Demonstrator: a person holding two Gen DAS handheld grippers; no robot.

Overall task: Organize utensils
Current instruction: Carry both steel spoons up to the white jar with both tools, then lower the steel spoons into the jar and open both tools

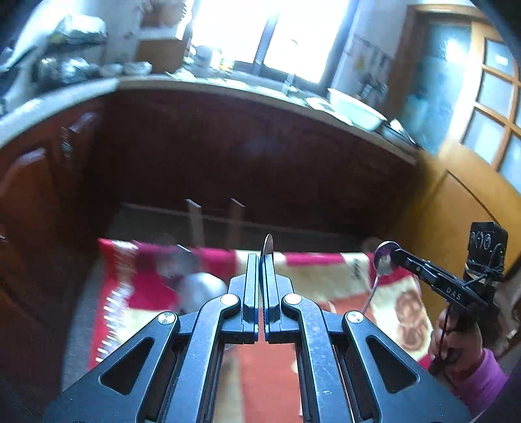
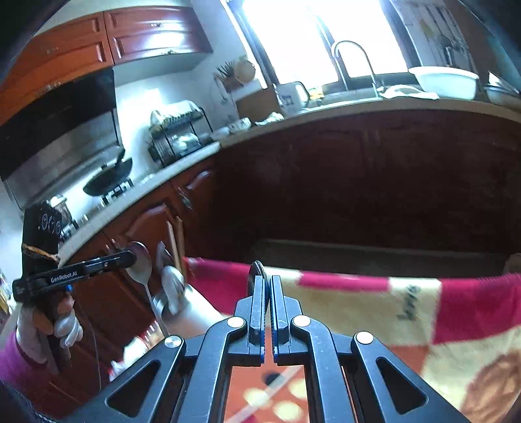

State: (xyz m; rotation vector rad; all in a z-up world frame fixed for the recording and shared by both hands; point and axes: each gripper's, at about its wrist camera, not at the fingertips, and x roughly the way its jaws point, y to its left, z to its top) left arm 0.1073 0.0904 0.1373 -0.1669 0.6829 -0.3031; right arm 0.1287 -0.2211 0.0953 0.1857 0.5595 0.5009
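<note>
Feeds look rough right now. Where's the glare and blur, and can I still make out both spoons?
Left wrist view: window blown out, blanket and counter smeared by motion; the left hand-held gripper stays sharp, its spoon edge-on. Right wrist view: window also overexposed, cabinets very dark, less blur; the right hand-held gripper and spoon are readable. Fisheye bends both counters.

red-and-cream patterned cloth (image 2: 407,302), black tongs (image 2: 268,286)
</note>
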